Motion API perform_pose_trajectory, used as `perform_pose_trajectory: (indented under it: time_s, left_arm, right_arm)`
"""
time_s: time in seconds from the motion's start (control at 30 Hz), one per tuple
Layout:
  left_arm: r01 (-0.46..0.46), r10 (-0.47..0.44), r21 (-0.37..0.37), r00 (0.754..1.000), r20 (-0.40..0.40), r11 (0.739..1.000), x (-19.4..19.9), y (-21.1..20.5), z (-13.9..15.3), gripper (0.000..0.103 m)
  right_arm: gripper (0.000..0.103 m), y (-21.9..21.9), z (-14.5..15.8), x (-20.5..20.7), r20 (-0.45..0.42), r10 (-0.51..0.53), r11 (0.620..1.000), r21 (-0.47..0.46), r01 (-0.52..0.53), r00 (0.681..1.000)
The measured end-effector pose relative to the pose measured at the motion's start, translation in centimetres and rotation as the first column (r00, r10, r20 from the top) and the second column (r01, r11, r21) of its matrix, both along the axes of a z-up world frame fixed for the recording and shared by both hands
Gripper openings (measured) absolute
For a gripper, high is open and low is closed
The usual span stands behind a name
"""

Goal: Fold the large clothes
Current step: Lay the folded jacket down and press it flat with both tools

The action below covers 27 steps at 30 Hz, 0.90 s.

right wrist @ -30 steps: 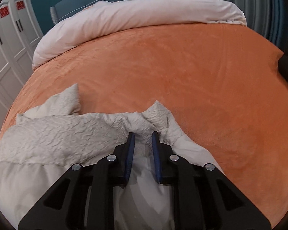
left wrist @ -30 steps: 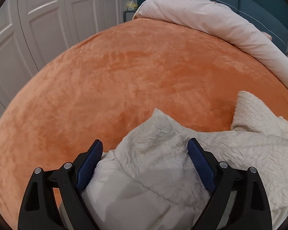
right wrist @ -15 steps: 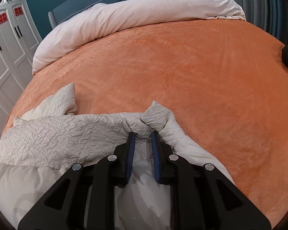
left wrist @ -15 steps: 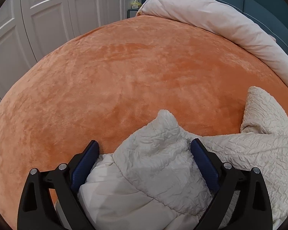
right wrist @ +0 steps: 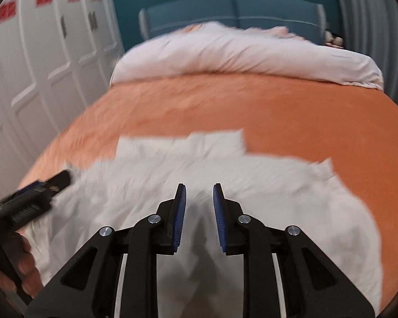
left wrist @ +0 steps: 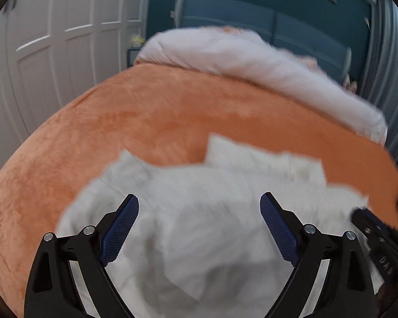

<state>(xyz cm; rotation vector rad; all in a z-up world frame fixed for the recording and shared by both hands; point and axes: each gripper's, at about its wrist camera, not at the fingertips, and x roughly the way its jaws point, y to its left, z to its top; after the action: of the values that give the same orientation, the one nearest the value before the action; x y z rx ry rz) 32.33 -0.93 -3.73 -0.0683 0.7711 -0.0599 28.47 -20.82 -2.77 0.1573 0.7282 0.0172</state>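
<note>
- While the cream garment (left wrist: 199,185) lies bunched at the near end of the orange bedspread (left wrist: 172,111), both grippers hang above it and neither has hold of the cloth.
- Left gripper (left wrist: 199,206): jaws stand wide apart, with the garment below and behind them and nothing pressed between the pads.
- Right gripper (right wrist: 199,198): its jaws have just been opening; they now stand a narrow gap apart, and no cloth shows between the blue pads (right wrist: 181,212). This reads as a release.
- Garment position: folded over on itself in places, with a corner (right wrist: 236,137) pointing up the bed toward the pale duvet (right wrist: 238,53) rolled at the headboard end. It is well clear of that duvet.
- Step in hand, as judged — one fold has been laid down and let go, and the grippers are repositioning.
- Next move calls for a fresh pair of grasp points. Choose two matching edges or corners, one per gripper, so the next fold lands square.
- Both views are blurred; edge lines cannot be read exactly.
</note>
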Motion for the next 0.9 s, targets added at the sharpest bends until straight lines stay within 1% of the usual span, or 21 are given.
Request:
perform_pose_trajectory:
  time_s: [0.07,0.1,0.17,0.2,0.27,0.37,0.47,0.7,0.9]
  left_arm:
    - [0.001,0.0,0.034,0.999,-0.032,0.999,0.4,-0.7,-1.9,0.091]
    - [-0.005,0.006,0.025,0.999,-0.043,1.0,0.6,-0.7,-2.8,0.094]
    - [-0.019,0.018,-0.014,0.999,-0.049,1.0,1.0,-0.1,-3.6,0.096]
    - [-0.019,0.019,-0.013,0.999,-0.051,1.0,1.0,-0.1,-3.9,0.097]
    - [-0.02,0.02,0.005,0.999,-0.048,1.0,1.0,-0.5,-4.3,0.097]
    - [-0.027,0.028,0.044,0.999,-0.026,0.999,0.7,-1.3,-5.0,0.098]
    - [-0.035,0.035,0.071,0.999,-0.006,0.997,0.3,-1.8,-5.6,0.098]
    - [-0.047,0.046,0.112,0.999,0.013,0.993,0.5,-2.3,-6.2,0.098]
    - [-0.049,0.049,0.137,0.999,0.005,0.989,0.6,-2.7,-6.4,0.098]
  right_arm:
    - [0.021,0.5,-1.5,0.4,-0.031,0.002,1.0,-0.012,-0.002,1.0]
    - [0.019,0.4,-2.3,0.4,-0.035,0.001,1.0,-0.007,-0.001,0.999]
    - [0.019,0.2,-3.2,0.5,-0.047,-0.001,1.0,0.019,0.002,0.999]
    - [0.019,0.3,-3.7,0.6,-0.052,0.001,1.0,0.022,0.0,0.999]
    - [0.019,1.0,-4.7,0.4,-0.053,0.005,1.0,-0.021,-0.006,0.999]
    - [0.019,1.8,-5.5,0.3,-0.039,-0.004,0.997,-0.073,0.001,0.999]
    - [0.019,2.0,-6.1,0.3,-0.031,-0.01,0.997,-0.078,0.008,0.999]
    - [0.019,2.2,-6.8,0.4,-0.02,-0.017,0.995,-0.098,0.015,1.0]
    - [0.019,2.6,-6.8,0.6,-0.027,-0.022,0.992,-0.126,0.019,0.999]
